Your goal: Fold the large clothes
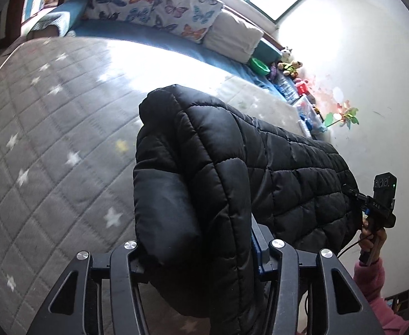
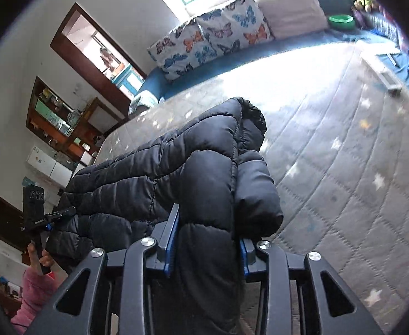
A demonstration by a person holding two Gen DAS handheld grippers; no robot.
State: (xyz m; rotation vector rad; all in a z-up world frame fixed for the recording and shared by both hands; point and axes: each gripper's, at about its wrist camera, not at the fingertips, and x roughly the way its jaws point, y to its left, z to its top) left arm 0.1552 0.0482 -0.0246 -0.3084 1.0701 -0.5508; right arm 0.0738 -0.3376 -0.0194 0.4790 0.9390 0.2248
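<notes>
A black quilted puffer jacket [image 1: 232, 145] hangs stretched between both grippers above the bed. In the left wrist view, my left gripper [image 1: 199, 237] is shut on one bunched end; only its blue-padded finger [image 1: 256, 240] shows, the other is behind the fabric. At the far end my right gripper [image 1: 351, 191] pinches the jacket's edge, held by a hand in a pink sleeve [image 1: 372, 276]. In the right wrist view, my right gripper [image 2: 207, 234] squeezes a thick fold of the jacket [image 2: 148, 173] between both blue pads. My left gripper [image 2: 67, 212] bites the opposite end.
Below lies a grey quilted bedcover [image 1: 51, 139] with white stars. Butterfly pillows [image 1: 154, 0] and a white pillow [image 1: 232, 36] line the far side under a window. A green bowl [image 1: 259, 65] and toys sit along the wall. Wooden shelves [image 2: 56, 117] stand beyond the bed.
</notes>
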